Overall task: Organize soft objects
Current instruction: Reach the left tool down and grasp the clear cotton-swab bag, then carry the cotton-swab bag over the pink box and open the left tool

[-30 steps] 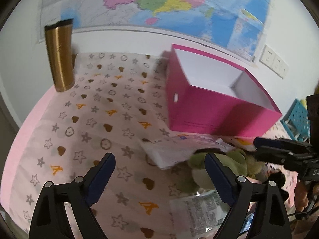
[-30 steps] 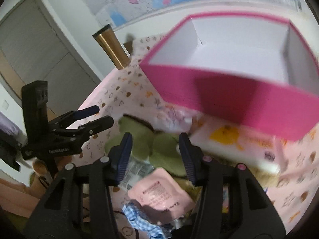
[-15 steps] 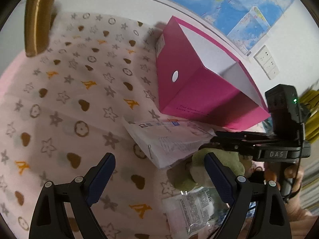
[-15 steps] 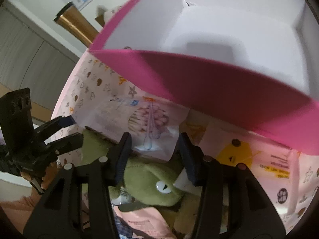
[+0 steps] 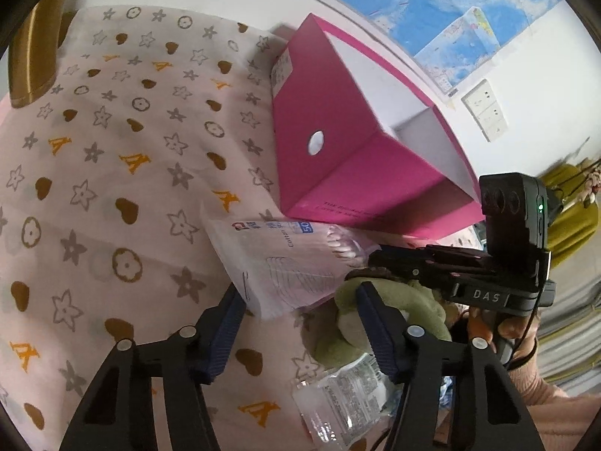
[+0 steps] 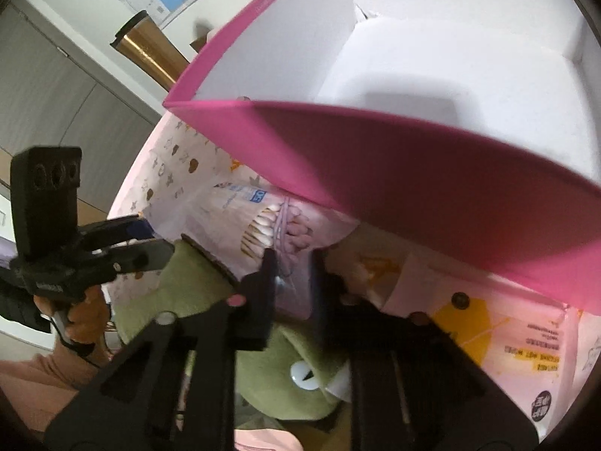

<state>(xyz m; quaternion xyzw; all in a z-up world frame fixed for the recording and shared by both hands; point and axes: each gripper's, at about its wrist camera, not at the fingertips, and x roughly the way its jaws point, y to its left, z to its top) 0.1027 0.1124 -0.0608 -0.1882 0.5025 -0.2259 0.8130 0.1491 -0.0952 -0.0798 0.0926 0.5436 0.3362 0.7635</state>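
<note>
Domestic room: wall map [image 5: 469, 11], wall sockets [image 5: 486, 114], patterned tablecloth [image 5: 112, 158] on the bench, grey cupboard doors [image 6: 56, 86].

I see a pink tablecloth [image 5: 112, 173] printed with stars, hearts and flowers, a gold metal tumbler [image 5: 35, 56] standing upright at its far corner, and a colourful wall map [image 5: 469, 11] above white wall sockets [image 5: 486, 114].
</note>
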